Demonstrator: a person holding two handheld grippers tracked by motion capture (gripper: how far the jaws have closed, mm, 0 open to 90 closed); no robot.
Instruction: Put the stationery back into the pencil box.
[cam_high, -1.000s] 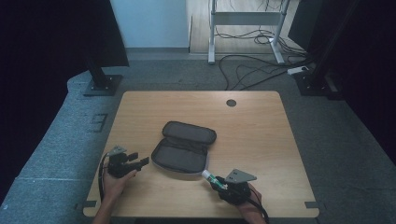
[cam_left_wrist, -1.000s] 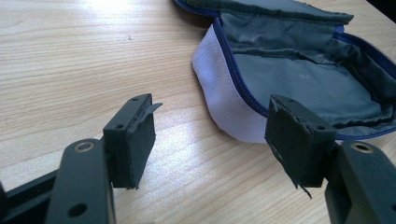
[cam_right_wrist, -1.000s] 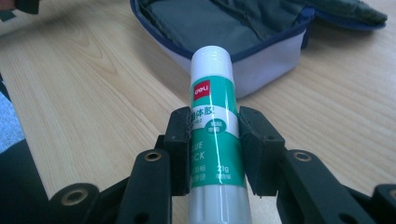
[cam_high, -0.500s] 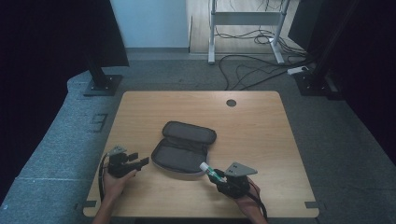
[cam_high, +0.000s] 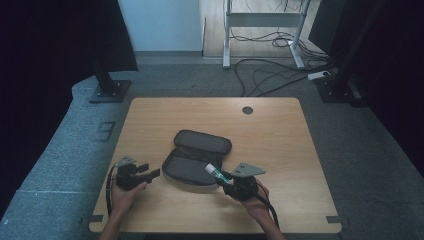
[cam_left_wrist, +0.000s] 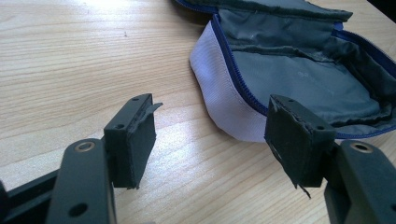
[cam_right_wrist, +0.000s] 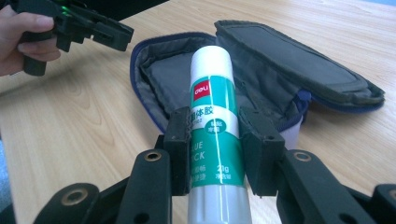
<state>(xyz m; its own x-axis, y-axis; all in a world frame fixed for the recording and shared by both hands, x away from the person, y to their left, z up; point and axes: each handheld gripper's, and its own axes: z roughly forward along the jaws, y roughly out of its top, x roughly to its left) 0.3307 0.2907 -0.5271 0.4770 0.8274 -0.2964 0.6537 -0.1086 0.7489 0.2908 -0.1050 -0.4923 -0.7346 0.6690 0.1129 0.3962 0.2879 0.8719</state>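
A dark pencil case (cam_high: 197, 156) lies unzipped in the middle of the wooden table (cam_high: 280, 135), its grey lining (cam_left_wrist: 299, 79) and blue zip showing. My right gripper (cam_high: 226, 178) is shut on a green and white glue stick (cam_right_wrist: 214, 135); the stick's white cap (cam_high: 210, 169) points over the case's near right edge. In the right gripper view both pads press the stick's sides above the open case (cam_right_wrist: 261, 79). My left gripper (cam_high: 150, 173) sits at the case's left end, open, with nothing between its pads (cam_left_wrist: 140, 135).
A round cable hole (cam_high: 247, 110) sits near the table's far edge. Bare table lies to the right of the case and beyond it. Past the table are a desk frame (cam_high: 260, 30), loose cables (cam_high: 280, 75) and two stand bases on grey carpet.
My right gripper has carried the glue stick up and away from me toward the case, its cap now over the case's edge. The left gripper has stayed put.
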